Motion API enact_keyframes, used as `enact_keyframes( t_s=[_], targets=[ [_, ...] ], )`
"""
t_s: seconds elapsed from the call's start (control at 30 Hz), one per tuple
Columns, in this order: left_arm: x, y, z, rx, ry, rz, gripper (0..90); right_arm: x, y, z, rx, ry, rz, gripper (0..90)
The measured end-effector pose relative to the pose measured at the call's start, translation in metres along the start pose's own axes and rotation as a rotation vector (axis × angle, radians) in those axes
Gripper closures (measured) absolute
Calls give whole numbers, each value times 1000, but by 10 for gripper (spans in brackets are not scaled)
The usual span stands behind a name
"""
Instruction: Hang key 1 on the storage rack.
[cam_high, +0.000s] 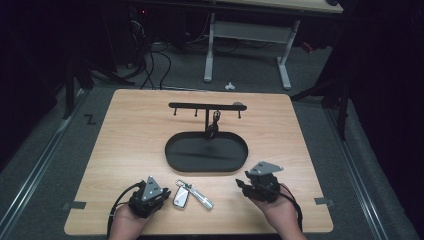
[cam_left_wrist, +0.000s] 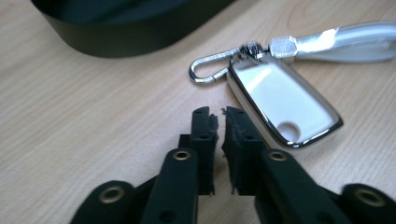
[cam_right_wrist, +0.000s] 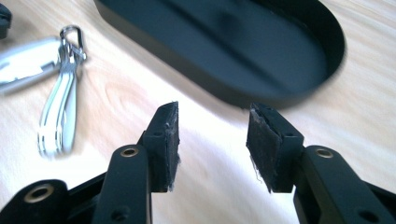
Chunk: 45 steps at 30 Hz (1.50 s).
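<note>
Wood table (cam_high: 125, 150): keys (cam_high: 190, 196) lie between grippers. Left gripper (cam_left_wrist: 219, 122) closed, empty, beside fob (cam_left_wrist: 280, 100). Right gripper (cam_right_wrist: 212, 121) half open, empty. Reopen left, straddle fob squarely.

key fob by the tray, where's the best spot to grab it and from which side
Probably across the key fob's two long edges, near its middle, coming straight down from above. It lies flat on the table, so its slim sides are the only pinchable faces. Its clip is thin and loose.

The key fob (cam_left_wrist: 280, 100) at the centre right of the left gripper view looked like glossy, mirror-polished metal. The table (cam_left_wrist: 70, 130) was matt pale wood-grain, and the tray (cam_right_wrist: 224, 46) looked smooth matt black.
</note>
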<state>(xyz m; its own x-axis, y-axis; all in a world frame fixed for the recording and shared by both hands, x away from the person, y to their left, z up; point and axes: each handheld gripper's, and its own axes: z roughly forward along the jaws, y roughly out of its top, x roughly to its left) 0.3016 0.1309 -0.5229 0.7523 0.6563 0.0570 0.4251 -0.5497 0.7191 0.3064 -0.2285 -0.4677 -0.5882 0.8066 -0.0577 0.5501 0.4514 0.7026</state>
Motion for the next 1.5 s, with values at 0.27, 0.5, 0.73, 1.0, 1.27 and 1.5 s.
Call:
enact_keyframes(
  t_s=[0.27, 0.5, 0.73, 1.0, 1.27, 1.5],
  targets=[
    [-19, 9, 10, 31, 10, 50, 881, -2, -62, -18, -128, -4, 133, 555],
    [-40, 29, 24, -3, -20, 111, 862, 6, -64, -7, -77, 18, 68, 547],
    [-63, 49, 47, -17, -88, 206, 830, 9, -75, -12, -64, 8, 93, 524],
    [-41, 38, 22, -100, -28, 172, 731, 23, -64, -6, -87, 51, 105, 416],
    [-3, -11, -24, -111, 97, 17, 579, 53, -29, 34, -66, 168, 33, 383],
    [11, -38, -51, -135, 169, -93, 498, 71, -10, 67, -16, 215, -25, 449]
  ],
)
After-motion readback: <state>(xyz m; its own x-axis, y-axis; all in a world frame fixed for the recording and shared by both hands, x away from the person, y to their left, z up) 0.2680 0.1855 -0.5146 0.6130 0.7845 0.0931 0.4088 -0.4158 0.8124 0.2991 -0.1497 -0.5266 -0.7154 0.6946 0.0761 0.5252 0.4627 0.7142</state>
